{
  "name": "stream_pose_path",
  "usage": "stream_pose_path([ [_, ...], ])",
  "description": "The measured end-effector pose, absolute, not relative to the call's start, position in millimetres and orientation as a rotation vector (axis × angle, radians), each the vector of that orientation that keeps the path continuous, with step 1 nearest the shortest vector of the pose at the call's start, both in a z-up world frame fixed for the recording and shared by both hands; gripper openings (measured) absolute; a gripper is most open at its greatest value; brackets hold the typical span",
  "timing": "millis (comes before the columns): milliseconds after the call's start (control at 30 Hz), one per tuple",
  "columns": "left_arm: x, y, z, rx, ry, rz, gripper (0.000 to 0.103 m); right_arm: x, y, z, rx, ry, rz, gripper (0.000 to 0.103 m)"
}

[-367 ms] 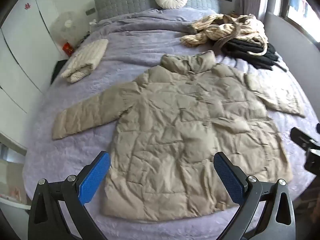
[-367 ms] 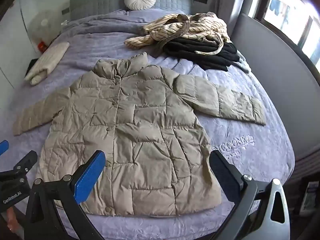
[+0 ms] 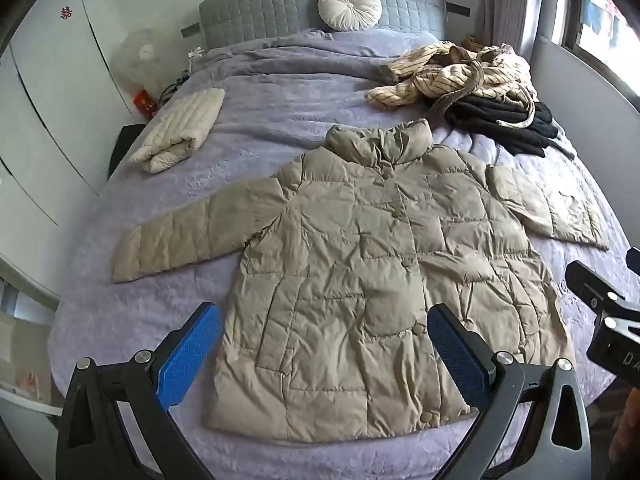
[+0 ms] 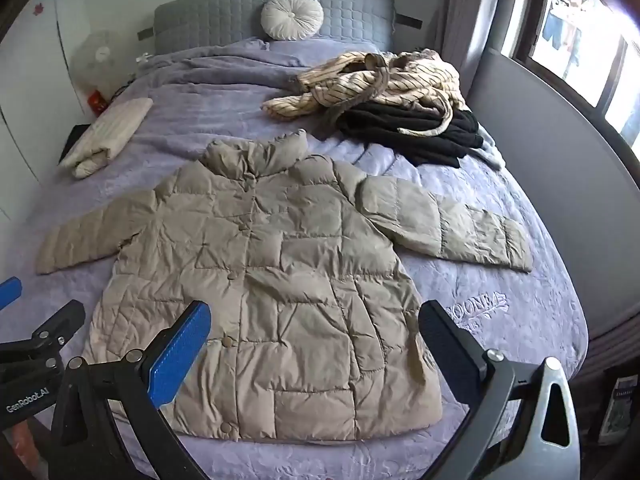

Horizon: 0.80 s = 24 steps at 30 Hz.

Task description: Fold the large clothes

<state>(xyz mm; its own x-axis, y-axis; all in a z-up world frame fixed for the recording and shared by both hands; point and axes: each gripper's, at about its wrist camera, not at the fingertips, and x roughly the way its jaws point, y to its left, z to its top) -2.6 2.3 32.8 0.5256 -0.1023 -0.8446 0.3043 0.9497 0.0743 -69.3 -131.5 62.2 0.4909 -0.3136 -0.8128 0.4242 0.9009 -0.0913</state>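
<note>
puffer coat point(image 3: 360, 264) flat, buttoned, face-up mid bed point(image 3: 280, 80), sleeves out | L gripper point(image 3: 324, 356) & R gripper point(image 4: 316, 352) jaws spread, empty, above hem | prob light, soft, slick shell; pinch sleeve cuff/hem edge

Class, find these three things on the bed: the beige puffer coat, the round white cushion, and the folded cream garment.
beige puffer coat point(image 3: 360, 264), left wrist view, on its buttoned front panel.
round white cushion point(image 4: 292, 16), right wrist view, on its central button.
folded cream garment point(image 3: 180, 128), left wrist view, on its ribbed top face.
</note>
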Motion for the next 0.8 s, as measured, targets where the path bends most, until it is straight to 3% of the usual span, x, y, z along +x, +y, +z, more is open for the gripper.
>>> stream_pose_path([
  [800, -8, 4, 44, 0.213, 0.971, -0.254, 0.103, -74, -124, 70, 0.135, 0.949, -0.447, 0.103],
])
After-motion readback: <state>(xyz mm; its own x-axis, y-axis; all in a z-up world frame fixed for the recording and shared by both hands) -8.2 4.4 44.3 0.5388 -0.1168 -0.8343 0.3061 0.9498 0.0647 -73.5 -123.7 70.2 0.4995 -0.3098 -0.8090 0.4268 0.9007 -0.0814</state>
